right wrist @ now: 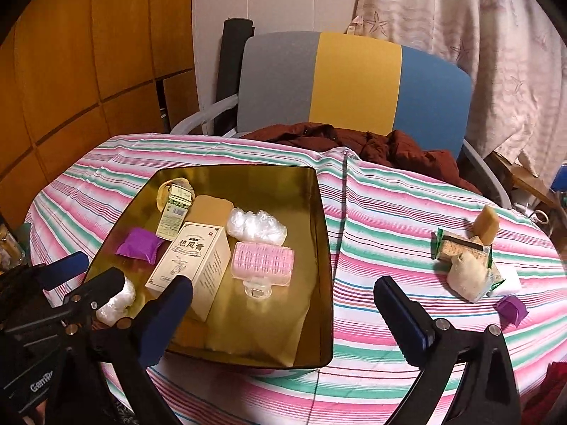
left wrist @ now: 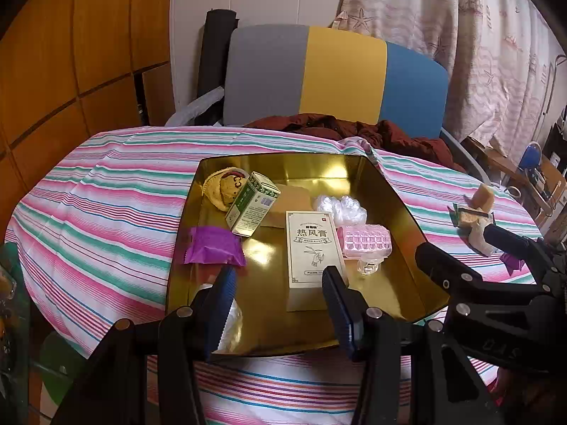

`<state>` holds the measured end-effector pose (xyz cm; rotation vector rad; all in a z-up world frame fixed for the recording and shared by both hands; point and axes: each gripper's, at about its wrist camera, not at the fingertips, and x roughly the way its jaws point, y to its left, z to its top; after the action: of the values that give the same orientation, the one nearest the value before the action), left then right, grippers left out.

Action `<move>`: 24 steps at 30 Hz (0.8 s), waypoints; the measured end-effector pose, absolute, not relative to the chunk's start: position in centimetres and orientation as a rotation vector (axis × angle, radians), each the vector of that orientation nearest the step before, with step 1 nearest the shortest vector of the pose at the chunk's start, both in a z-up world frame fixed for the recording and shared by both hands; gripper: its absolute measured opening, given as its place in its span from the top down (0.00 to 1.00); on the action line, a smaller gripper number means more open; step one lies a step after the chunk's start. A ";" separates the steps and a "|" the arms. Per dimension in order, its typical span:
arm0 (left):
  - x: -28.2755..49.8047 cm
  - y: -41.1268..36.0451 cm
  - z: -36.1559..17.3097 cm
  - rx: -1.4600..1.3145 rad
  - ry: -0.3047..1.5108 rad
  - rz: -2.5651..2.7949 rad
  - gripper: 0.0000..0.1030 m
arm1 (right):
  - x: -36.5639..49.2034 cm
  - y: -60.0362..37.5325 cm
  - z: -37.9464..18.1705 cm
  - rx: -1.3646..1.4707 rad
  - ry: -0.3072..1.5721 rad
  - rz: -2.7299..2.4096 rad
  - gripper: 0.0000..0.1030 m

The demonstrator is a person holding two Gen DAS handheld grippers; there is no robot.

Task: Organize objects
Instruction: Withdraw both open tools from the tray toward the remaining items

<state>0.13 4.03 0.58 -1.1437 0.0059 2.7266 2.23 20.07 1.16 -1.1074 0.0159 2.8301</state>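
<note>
The gold tray point(right wrist: 324, 212), left of centre on the striped cloth point(right wrist: 389, 212), already holds most things. Both grippers, left point(left wrist: 280, 279) and right point(right wrist: 283, 290), hang open and empty. The leftover snacks point(right wrist: 467, 258) lie far right; a careless reach might clip the tray's rim.

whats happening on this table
A person with a tool in each hand is sorting small items into a gold tray on a striped cloth. The tray already holds a cream box, a green box, a purple packet, a pink roller and plastic wrap. Both tools are empty: the left tool hovers over the tray, the right tool stands wide open. A few snacks still lie on the cloth.
</note>
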 end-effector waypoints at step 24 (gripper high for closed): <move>-1.5 4.2 -0.9 -1.235 -0.032 2.733 0.50 | 1.1 21.9 0.0 -1.140 0.010 2.797 0.00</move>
<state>-1.51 4.16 -0.91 -1.2354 -0.0319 2.7335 1.08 21.93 0.02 -1.1404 0.0102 2.7969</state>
